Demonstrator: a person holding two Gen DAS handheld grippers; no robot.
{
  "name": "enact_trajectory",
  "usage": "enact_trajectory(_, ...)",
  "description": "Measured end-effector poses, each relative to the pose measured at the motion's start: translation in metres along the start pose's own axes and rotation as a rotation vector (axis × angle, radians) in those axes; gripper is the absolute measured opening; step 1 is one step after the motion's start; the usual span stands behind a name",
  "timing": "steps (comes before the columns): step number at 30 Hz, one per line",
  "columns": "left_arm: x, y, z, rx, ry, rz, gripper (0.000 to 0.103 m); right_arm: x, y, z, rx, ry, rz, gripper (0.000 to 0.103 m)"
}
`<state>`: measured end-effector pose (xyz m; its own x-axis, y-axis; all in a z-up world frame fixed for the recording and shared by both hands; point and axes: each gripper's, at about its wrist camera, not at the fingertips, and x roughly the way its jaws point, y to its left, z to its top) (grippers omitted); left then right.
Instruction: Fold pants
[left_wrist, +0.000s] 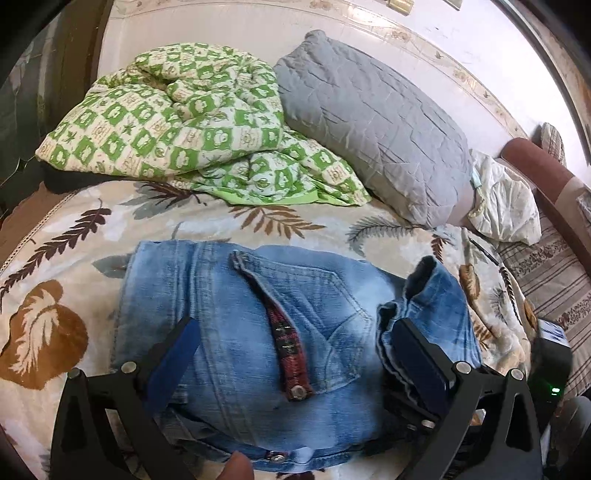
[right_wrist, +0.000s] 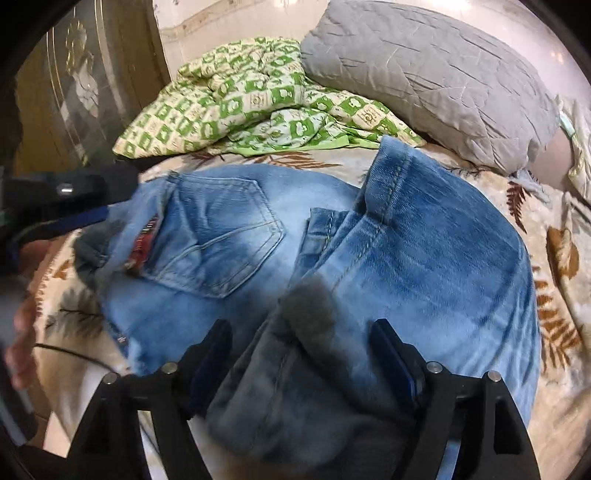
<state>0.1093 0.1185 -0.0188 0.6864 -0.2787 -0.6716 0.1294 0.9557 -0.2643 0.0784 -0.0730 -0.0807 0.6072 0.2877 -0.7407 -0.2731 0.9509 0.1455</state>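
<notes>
The blue jeans (left_wrist: 243, 321) lie folded on the leaf-print bedspread (left_wrist: 55, 295), back pocket and a red-lined waistband flap up. My left gripper (left_wrist: 295, 339) is open, its fingers spread wide over the waist end, touching the denim on both sides. In the right wrist view the jeans (right_wrist: 424, 251) fill the middle, with the leg hems bunched near the lens. My right gripper (right_wrist: 303, 343) is open, its fingers astride a raised fold of denim. The left gripper (right_wrist: 74, 195) shows at the left edge of that view.
A green-and-white checked quilt (left_wrist: 166, 125) and a grey pillow (left_wrist: 373, 122) lie at the far side of the bed by the wall. A crumpled white cloth (left_wrist: 506, 203) and a striped cushion (left_wrist: 546, 273) sit right. A wooden door (right_wrist: 74, 92) stands left.
</notes>
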Motion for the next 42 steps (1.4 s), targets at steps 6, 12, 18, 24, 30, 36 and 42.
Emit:
enact_trajectory(6, -0.009, 0.023, 0.005, -0.085, -0.035, 0.015, 0.103, -0.055, -0.020, 0.004, 0.030, -0.091, 0.070, 0.080)
enact_trajectory(12, -0.012, 0.032, 0.008, -0.141, -0.058, 0.004, 0.103, -0.092, -0.054, 0.041, 0.034, -0.221, 0.021, 0.080)
enact_trajectory(18, -0.012, 0.028, 0.009, -0.126, -0.055, 0.000, 0.103, -0.049, -0.061, 0.078, -0.104, -0.101, -0.062, 0.080)
enact_trajectory(24, -0.013, 0.028, 0.009, -0.112, -0.051, 0.005, 0.103, -0.021, -0.060, 0.081, -0.133, -0.027, -0.051, 0.080)
enact_trajectory(30, -0.019, 0.036, 0.006, -0.117, -0.055, 0.023, 0.103, -0.005, -0.055, 0.084, -0.163, 0.019, -0.005, 0.080)
enact_trajectory(36, -0.029, 0.054, 0.004, -0.164, -0.077, 0.054, 0.103, 0.013, -0.047, 0.072, -0.174, 0.067, 0.007, 0.080)
enact_trajectory(42, -0.029, 0.072, -0.006, -0.185, -0.039, 0.071, 0.103, 0.038, -0.043, 0.054, -0.191, 0.120, -0.017, 0.080)
